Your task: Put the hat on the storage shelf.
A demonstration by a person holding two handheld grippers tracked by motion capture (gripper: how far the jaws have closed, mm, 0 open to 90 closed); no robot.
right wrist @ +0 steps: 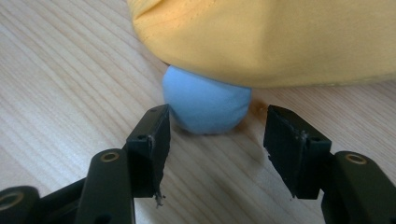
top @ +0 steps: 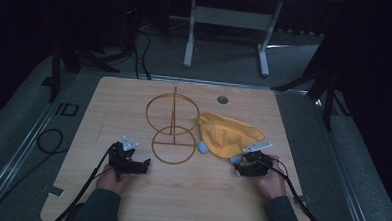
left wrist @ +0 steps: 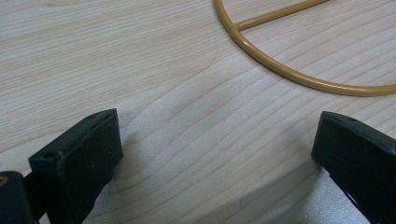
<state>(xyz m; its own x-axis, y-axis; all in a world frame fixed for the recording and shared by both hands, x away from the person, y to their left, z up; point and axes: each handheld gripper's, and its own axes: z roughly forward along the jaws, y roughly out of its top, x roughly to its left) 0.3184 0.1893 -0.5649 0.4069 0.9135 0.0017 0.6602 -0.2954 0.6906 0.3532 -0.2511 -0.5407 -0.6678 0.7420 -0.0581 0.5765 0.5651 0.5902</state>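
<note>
Left claw jaws wide apart over bare wooden table; gold wire ring lies beyond, untouched.

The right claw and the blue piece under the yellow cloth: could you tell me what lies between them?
Nothing but bare wooden table. In the right gripper view the open right claw faces the blue piece, which pokes out from under the yellow cloth.

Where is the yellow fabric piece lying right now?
In the high view the yellow fabric piece lies right of centre on the wooden table, between the gold wire stand and the right gripper.
</note>
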